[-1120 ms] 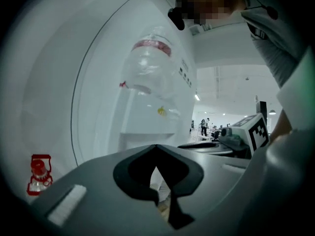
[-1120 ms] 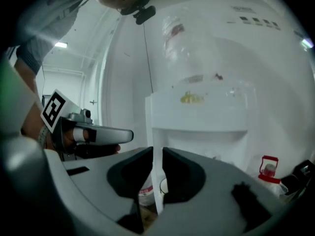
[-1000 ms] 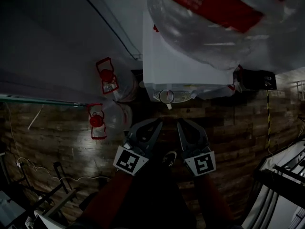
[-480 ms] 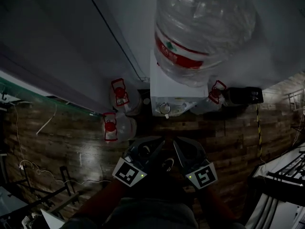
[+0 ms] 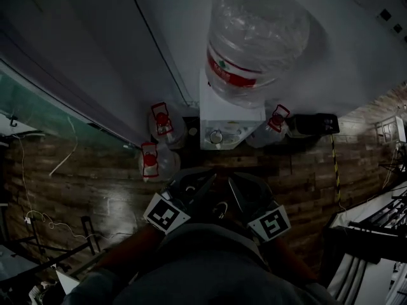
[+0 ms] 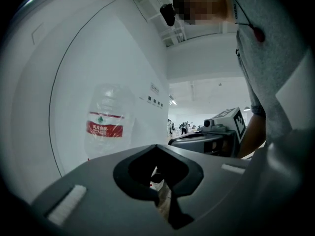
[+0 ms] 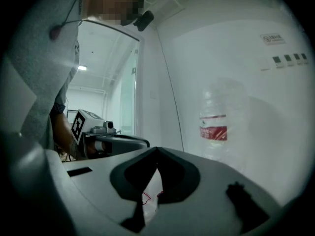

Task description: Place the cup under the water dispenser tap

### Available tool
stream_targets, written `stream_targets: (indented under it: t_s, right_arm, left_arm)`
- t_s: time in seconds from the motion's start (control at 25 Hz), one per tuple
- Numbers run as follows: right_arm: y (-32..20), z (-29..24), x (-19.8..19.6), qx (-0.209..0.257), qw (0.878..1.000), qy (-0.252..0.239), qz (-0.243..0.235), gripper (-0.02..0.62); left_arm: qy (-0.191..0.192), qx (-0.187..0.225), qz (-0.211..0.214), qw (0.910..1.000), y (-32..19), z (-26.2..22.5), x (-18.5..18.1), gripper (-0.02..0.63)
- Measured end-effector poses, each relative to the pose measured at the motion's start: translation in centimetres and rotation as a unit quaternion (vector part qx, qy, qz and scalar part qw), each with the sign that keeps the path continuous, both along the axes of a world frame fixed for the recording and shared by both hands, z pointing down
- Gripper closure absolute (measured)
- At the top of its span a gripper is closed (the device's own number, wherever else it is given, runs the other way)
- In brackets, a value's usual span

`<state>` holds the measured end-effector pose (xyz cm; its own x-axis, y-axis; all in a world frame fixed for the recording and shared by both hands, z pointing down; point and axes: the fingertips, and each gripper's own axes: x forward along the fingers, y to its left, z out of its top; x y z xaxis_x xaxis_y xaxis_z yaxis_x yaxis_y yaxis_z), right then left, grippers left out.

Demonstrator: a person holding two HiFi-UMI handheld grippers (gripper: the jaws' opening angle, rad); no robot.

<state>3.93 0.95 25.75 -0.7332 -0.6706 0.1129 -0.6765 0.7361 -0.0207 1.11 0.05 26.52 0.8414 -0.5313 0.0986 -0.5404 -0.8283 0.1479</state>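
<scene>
A dim view from above shows one water dispenser (image 5: pixel 234 121) against a white wall at upper centre, carrying one large bottle (image 5: pixel 257 43). One cup (image 5: pixel 216 136) stands in the dispenser's front recess, apparently under the tap. From this angle I cannot tell whether it sits squarely beneath the spout, and if it is off-centre, water would likely miss it. Three spare bottles with red tops stand on the wooden floor (image 5: pixel 95 183): two at the dispenser's left (image 5: pixel 162 122) (image 5: pixel 152 161) and one at its right (image 5: pixel 273 119). They are close enough to be knocked on any reach back in. One black box (image 5: pixel 315 124) sits further right. Two pairs of tongs are at lower centre, well apart from the cup: the left tongs (image 6: pixel 156 147) and the right tongs (image 7: pixel 157 149) are both closed and empty.
</scene>
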Motion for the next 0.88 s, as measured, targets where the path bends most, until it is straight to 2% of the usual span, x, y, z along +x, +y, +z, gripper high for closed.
stream_targets:
  t_s: [0.16, 0.32, 0.88]
  right_arm:
    - [0.4, -1.6, -0.5, 0.007, 1.0, -0.005, -0.001, 0.581]
    - [0.3, -2.3, -0.7, 0.009, 1.0, -0.005, -0.002, 0.581]
    - [0.5, -2.3, -0.4, 0.007, 1.0, -0.008, -0.001, 0.581]
  left_arm:
    - [-0.001, 0.015, 0.004, 0.9999, 0.1, -0.9, -0.4, 0.598]
    - [0.014, 0.019, 0.013, 0.9996, 0.4, -1.7, -0.1, 0.598]
    - [0.003, 0.023, 0.013, 0.9997, 0.6, -2.4, 0.0, 0.598]
